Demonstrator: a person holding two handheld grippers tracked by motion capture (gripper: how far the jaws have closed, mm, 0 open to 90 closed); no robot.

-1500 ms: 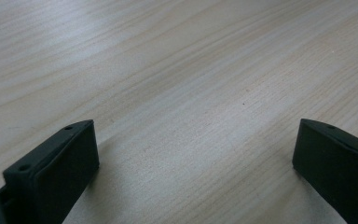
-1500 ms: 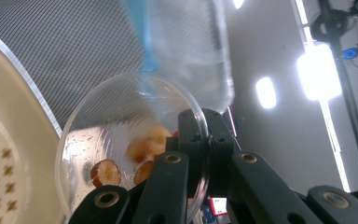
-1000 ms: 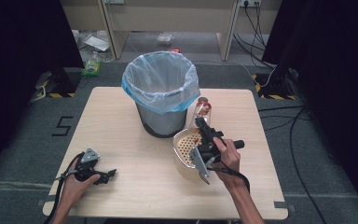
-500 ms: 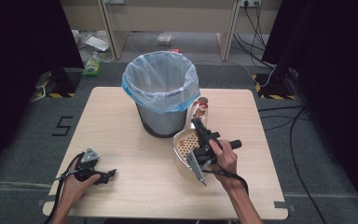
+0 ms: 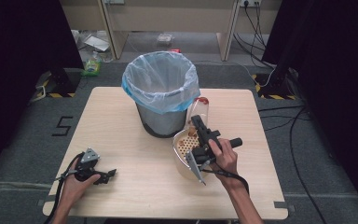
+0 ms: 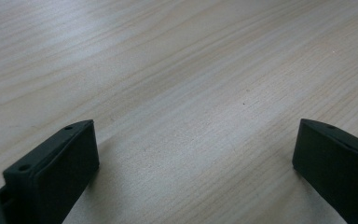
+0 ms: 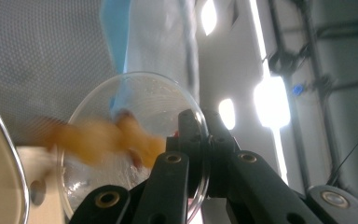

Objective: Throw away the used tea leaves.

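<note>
My right gripper (image 5: 197, 125) is shut on the rim of a clear cup (image 5: 197, 110), which lies tilted toward the bin with its mouth over a beige perforated bowl (image 5: 182, 147). In the right gripper view the jaws (image 7: 200, 135) pinch the clear cup (image 7: 135, 102) at its edge. Blurred orange pieces (image 7: 98, 137) are sliding out of it beside the bowl's rim (image 7: 2, 154). My left gripper (image 5: 106, 174) rests open on the table's front left, with bare wood between its jaws (image 6: 196, 154).
A grey mesh bin (image 5: 162, 91) lined with a blue bag stands mid-table, touching distance behind the cup and bowl. The wooden table (image 5: 121, 140) has free room at left and front. Cables and clutter lie on the floor beyond.
My right gripper has shifted slightly left and tipped the cup further, and the orange pieces are moving out. The left gripper has not moved.
</note>
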